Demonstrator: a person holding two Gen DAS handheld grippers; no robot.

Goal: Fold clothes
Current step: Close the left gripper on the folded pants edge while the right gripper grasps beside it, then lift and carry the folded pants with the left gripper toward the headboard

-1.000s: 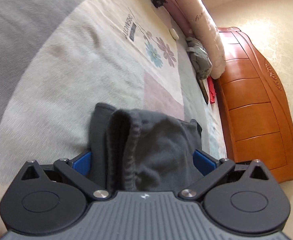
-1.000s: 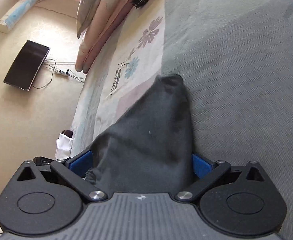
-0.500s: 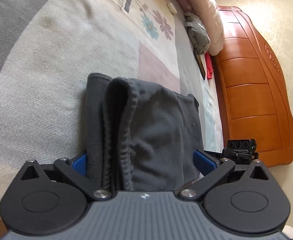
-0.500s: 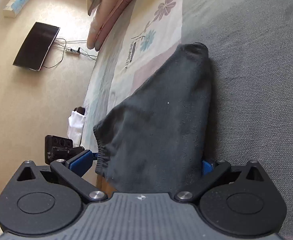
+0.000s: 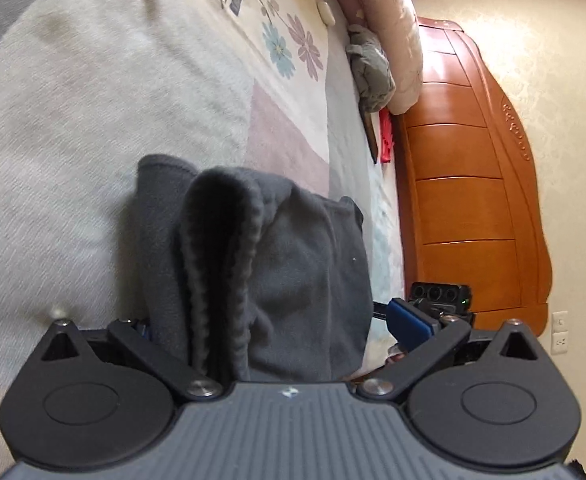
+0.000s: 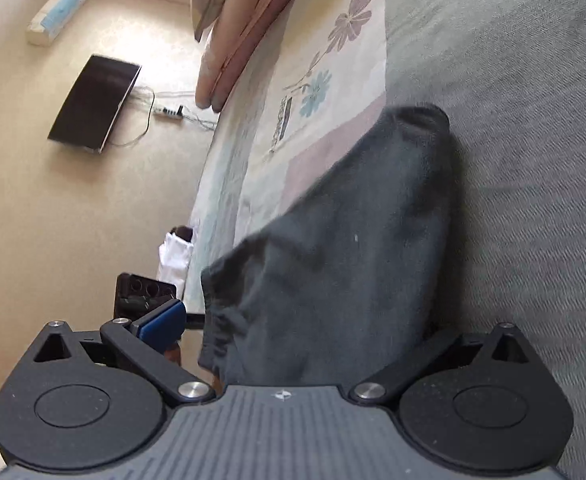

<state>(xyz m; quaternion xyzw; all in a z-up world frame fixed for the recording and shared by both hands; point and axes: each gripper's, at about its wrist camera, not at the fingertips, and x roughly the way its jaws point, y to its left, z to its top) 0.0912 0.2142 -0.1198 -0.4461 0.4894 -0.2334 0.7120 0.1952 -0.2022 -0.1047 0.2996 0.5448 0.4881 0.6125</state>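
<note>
Both my tools have opened in the last second: my left tool (image 5: 269,320) and right tool (image 6: 293,320) now stand spread wide around the dark garment (image 5: 261,248), gripping nothing. It lies folded on the bed (image 5: 93,120), so I judge this fold released. Only the left view shows its layered ribbed edge; the right shows 1 smooth face.

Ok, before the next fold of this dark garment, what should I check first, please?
1. Dark grey garment lies between the left gripper fingers: ok.
2. Left jaws shut on it: not ok, wide apart.
3. Right gripper jaws shut on it: not ok, wide apart.
4. Garment's far end rests on the bed: ok.
5. Layers aligned: cannot tell.
</note>
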